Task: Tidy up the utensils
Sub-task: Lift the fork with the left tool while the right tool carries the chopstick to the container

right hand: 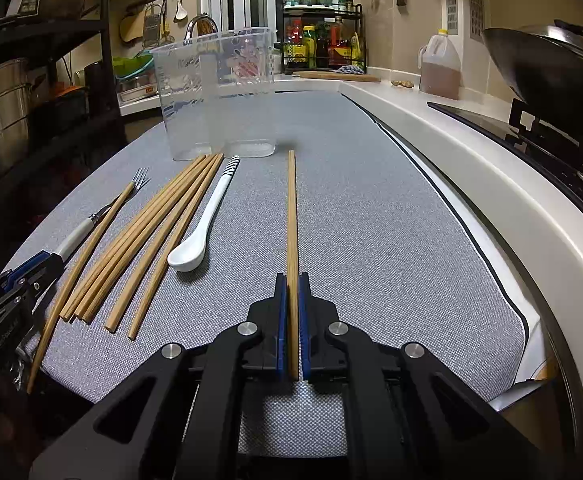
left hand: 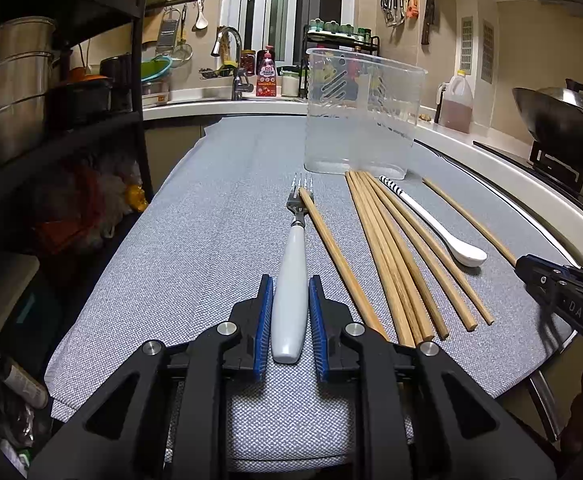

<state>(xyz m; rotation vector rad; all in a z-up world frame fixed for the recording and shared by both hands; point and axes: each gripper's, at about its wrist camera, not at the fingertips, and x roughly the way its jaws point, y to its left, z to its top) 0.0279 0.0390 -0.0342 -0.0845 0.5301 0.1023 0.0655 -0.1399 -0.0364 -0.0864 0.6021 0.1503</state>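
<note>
Your left tongs (left hand: 290, 300) stand spread around the white handle of the fork (left hand: 293, 276), with a small gap on each side, so they do not pinch it. The fork lies on the grey table (left hand: 195, 220), its prongs pointing toward the clear plastic container (left hand: 361, 116). Your right tongs (right hand: 292, 296) are pressed on a single chopstick (right hand: 291, 208), whose far tip ends just before the container. Between fork and this chopstick lie the other chopsticks (right hand: 159, 232) and the white spoon (right hand: 203, 232).
</note>
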